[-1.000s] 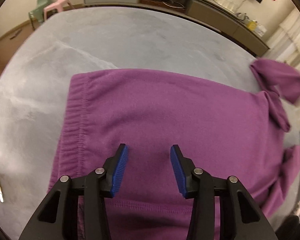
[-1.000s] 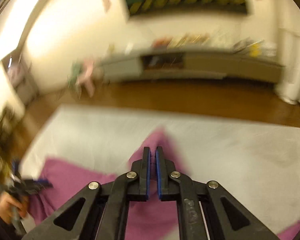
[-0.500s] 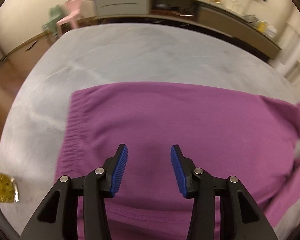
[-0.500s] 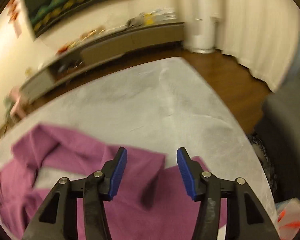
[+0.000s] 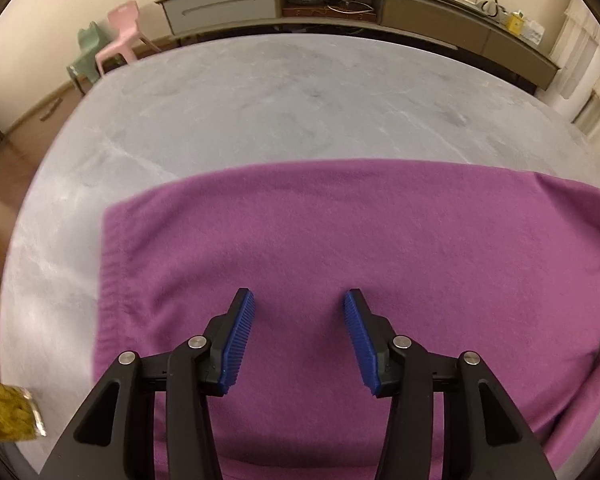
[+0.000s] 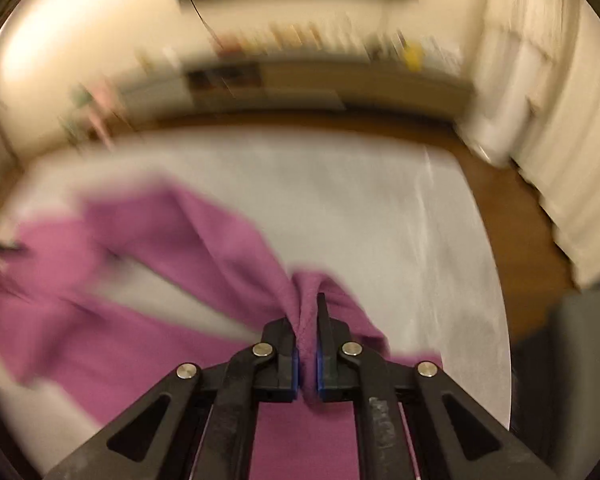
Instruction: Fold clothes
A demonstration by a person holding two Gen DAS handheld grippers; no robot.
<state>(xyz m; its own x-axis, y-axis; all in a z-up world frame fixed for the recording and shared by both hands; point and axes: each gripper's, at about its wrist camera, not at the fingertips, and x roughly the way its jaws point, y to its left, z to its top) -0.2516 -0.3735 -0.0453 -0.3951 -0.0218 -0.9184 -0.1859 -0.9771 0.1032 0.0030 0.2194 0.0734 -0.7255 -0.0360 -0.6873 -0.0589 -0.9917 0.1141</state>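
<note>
Garment: a purple fleece sweatshirt [image 5: 380, 248] lies spread flat on a pale grey soft-covered surface [image 5: 284, 100], its ribbed hem at the left side of the left wrist view and its body running off the right edge.
Same garment, right wrist view: the purple fleece sweatshirt [image 6: 148, 280] is blurred; a long strip of it, possibly a sleeve, runs from the left of the picture toward the gripper, and more cloth lies under the gripper frame.
Left gripper: the black two-finger left gripper with blue ribbed pads [image 5: 299, 338] is above the middle of the sweatshirt's body, its fingers spread wide with only cloth visible between them; whether the tips touch the fabric cannot be told.
Right gripper: the black right gripper [image 6: 308, 336] has its fingers pressed together on a bunched fold of the purple fleece, which bulges out just past the tips.
Surface in right wrist view: the pale grey covering [image 6: 372, 208] is bare to the right of the pinched cloth.
Surroundings: a long low grey sideboard [image 5: 340, 4] stands along the far wall; a small pink plastic chair [image 5: 122, 36] and a green one [image 5: 85, 52] stand beside its left end; a crinkled yellow packet [image 5: 8, 412] sits at the surface's near left edge.
</note>
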